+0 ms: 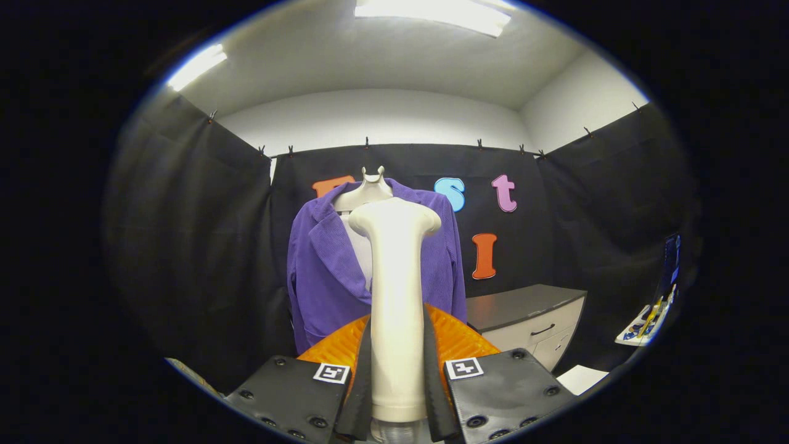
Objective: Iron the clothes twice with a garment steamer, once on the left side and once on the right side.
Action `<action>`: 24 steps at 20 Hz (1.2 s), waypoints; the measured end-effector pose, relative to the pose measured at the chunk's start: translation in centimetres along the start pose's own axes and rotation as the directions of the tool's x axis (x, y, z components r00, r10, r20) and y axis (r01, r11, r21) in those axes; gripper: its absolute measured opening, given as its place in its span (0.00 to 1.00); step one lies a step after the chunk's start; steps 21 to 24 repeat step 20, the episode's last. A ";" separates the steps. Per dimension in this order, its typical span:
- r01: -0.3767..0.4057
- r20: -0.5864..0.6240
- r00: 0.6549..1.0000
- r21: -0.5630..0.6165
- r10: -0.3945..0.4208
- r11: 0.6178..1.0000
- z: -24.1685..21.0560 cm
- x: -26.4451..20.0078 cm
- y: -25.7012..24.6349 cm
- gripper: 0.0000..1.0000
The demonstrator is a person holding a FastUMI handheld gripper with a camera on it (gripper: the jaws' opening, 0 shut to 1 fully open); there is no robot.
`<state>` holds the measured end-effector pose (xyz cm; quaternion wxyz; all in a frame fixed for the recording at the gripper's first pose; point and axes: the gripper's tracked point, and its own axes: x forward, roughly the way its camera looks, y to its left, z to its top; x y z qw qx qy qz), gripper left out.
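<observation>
While the hand-held gripper (397, 376) clamps both fingers on the cream garment steamer (396, 296) at the frame's lower centre, its head rises upright before the purple jacket (320, 271) — hung on a pale mannequin (367, 191) — left of a grey-topped desk (524, 305).

I see a dark-topped desk (524, 305) with pale drawers beyond my gripper (397, 394), which clamps the steamer (396, 296).

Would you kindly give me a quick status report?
Gripper shut on cream plastic garment steamer, upright. Purple corduroy jacket on mannequin beyond the fingers, steamer head short of it. Nothing between.
</observation>
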<state>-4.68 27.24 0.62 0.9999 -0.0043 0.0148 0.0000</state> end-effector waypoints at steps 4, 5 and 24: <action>0.004 0.000 1.000 -0.001 -0.004 1.000 0.0 -0.1 -0.2 0.43; 0.004 -0.001 1.000 -0.001 -0.004 1.000 -0.1 -0.2 -0.2 0.43; 0.001 -0.010 1.000 0.008 -0.001 1.000 -0.8 0.1 -0.2 0.43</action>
